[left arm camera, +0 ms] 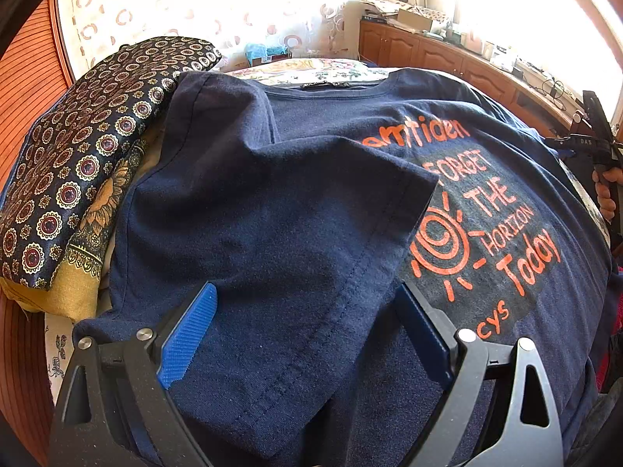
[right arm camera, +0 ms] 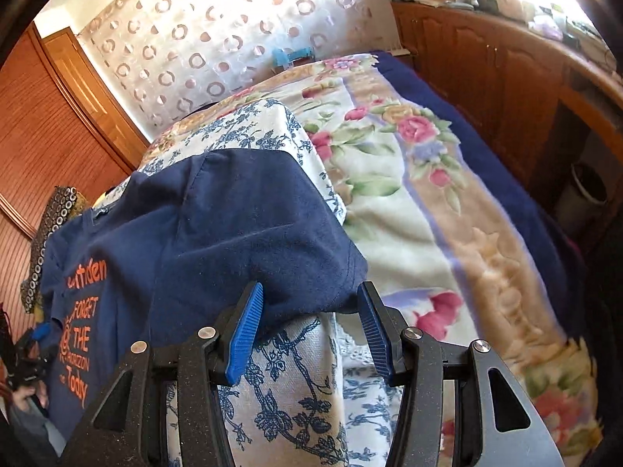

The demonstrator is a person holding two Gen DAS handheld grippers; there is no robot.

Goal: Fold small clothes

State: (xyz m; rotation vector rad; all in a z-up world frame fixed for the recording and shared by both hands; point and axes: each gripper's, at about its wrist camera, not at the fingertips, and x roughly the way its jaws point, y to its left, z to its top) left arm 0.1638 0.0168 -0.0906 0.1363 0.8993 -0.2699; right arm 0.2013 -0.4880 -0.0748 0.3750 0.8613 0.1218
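Observation:
A navy T-shirt with orange print lies spread on a blue-flowered white cloth. Its left sleeve is folded inward over the chest. My left gripper is open, its blue pads on either side of that sleeve's hem, just above the fabric. In the right wrist view the shirt's other sleeve drapes over the cloth's edge. My right gripper is open, its pads flanking the sleeve's lower edge. The right gripper also shows at the far right of the left wrist view.
A dark patterned garment with gold trim lies left of the shirt. A floral blanket covers the bed to the right. Wooden cabinets run along the right side, a curtain behind, and a wardrobe at left.

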